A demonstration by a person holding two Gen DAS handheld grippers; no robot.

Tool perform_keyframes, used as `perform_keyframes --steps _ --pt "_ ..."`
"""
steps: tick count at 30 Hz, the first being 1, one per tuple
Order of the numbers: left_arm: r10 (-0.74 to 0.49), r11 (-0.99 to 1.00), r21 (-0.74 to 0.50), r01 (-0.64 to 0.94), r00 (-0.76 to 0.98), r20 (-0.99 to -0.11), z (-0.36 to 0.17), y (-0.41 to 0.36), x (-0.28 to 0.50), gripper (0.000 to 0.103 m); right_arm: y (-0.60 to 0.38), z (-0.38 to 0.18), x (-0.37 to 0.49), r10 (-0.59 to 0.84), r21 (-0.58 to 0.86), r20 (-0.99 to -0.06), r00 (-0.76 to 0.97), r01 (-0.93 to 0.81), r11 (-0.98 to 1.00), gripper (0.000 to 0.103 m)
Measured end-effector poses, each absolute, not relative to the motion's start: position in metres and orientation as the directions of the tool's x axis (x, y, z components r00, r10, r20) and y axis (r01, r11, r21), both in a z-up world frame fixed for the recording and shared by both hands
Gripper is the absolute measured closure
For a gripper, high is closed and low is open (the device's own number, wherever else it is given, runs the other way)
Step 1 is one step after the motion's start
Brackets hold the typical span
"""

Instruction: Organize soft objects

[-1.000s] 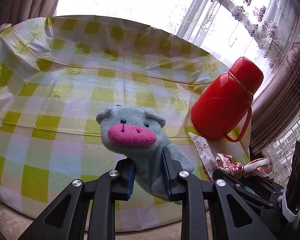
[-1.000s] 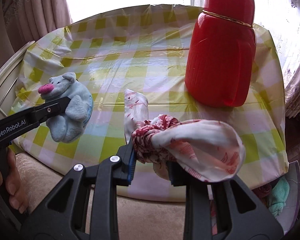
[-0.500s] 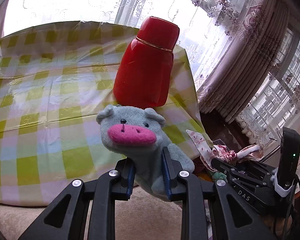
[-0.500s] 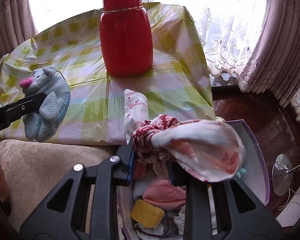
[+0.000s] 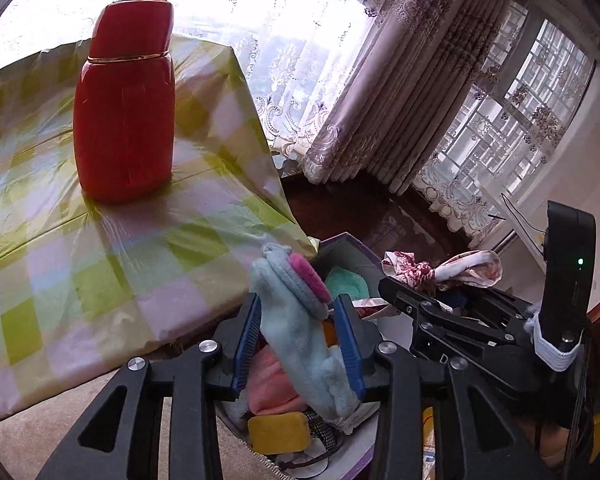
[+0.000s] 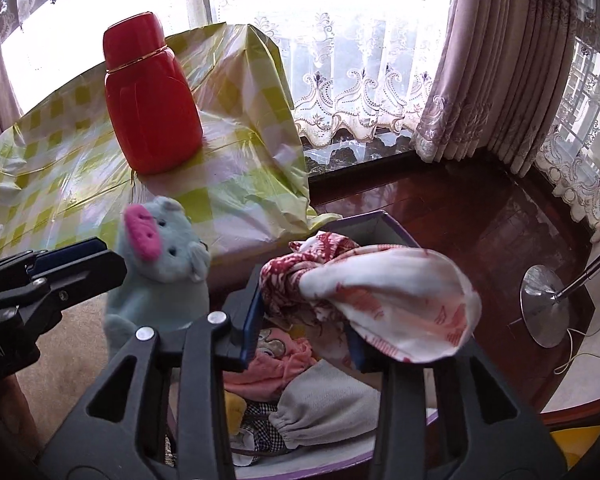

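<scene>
**Above the Storage Box: Release of Two Soft Items**

Over the purple-rimmed storage box (image 6: 384, 220), which sits on the floor off the table corner, both grippers hang with their loads. The left gripper (image 5: 298, 336) has the grey plush pig (image 5: 300, 344) between its blue pads; the jaws have just been opening and the toy has tipped sideways, so it appears freed and slipping. The right gripper (image 6: 304, 328) carries the red-and-white patterned cloth (image 6: 380, 296); its jaws have also just been opening, and the cloth sags between the parted pads and drapes over the finger toward 3 o'clock.

Procedure, as judged from this position:

1. Keep both grippers above the box opening, not the rim.
2. Spread the jaws fully so neither item snags on a pad.
3. Confirm each item lands on the clothes (image 6: 284, 368) already inside.
4. The cloth may cling to the finger; a slight tilt should shed it.

The red thermos (image 5: 124, 112) stands on the checked tablecloth (image 5: 60, 260) at 10 o'clock, well clear.
</scene>
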State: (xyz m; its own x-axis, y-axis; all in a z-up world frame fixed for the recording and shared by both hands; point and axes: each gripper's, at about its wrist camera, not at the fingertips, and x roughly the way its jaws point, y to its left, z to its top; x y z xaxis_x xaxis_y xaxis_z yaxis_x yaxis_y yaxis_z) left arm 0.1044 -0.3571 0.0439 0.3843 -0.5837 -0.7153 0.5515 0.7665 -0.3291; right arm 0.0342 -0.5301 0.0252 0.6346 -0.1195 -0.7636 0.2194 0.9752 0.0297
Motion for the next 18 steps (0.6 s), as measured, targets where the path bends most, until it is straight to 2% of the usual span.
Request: perform_keyframes --steps 1,2,4,10,15,16,18 --pt "-0.579 0.768 -0.326 0.551 0.381 -0.721 0.042 -0.358 0.103 0.049 -0.531 0.025 0.032 -0.126 0.026 -0.766 0.630 0.227 0.974 0.046" --pt "-0.572 0.773 -0.324 0.545 0.380 -0.727 0.041 -0.357 0.101 0.040 -0.532 0.025 0.030 -0.133 0.022 -0.767 0.628 0.234 0.972 0.042" --pt "-0.563 0.784 -0.335 0.522 0.373 -0.737 0.039 -0.351 0.098 0.038 -0.531 0.025 0.024 -0.147 0.016 -0.768 0.623 0.248 0.969 0.032" --pt "-0.568 0.798 -0.413 0.438 0.320 -0.758 0.033 -0.322 0.073 0.033 -0.521 0.021 0.002 -0.162 0.013 -0.803 0.574 0.290 0.957 0.025" --pt "-0.529 0.819 -0.393 0.418 0.284 -0.800 0.021 -0.310 0.047 0.023 -0.511 0.018 -0.026 -0.182 -0.003 -0.821 0.541 0.315 0.949 0.025" --pt "-0.514 0.827 -0.383 0.411 0.277 -0.812 0.015 -0.309 0.046 0.017 -0.510 0.019 -0.031 -0.181 0.005 -0.820 0.543 0.322 0.947 0.025" --pt "-0.512 0.828 -0.391 0.402 0.259 -0.819 0.008 -0.306 0.047 0.017 -0.511 0.019 -0.037 -0.211 -0.012 -0.814 0.541 0.348 0.937 0.025"
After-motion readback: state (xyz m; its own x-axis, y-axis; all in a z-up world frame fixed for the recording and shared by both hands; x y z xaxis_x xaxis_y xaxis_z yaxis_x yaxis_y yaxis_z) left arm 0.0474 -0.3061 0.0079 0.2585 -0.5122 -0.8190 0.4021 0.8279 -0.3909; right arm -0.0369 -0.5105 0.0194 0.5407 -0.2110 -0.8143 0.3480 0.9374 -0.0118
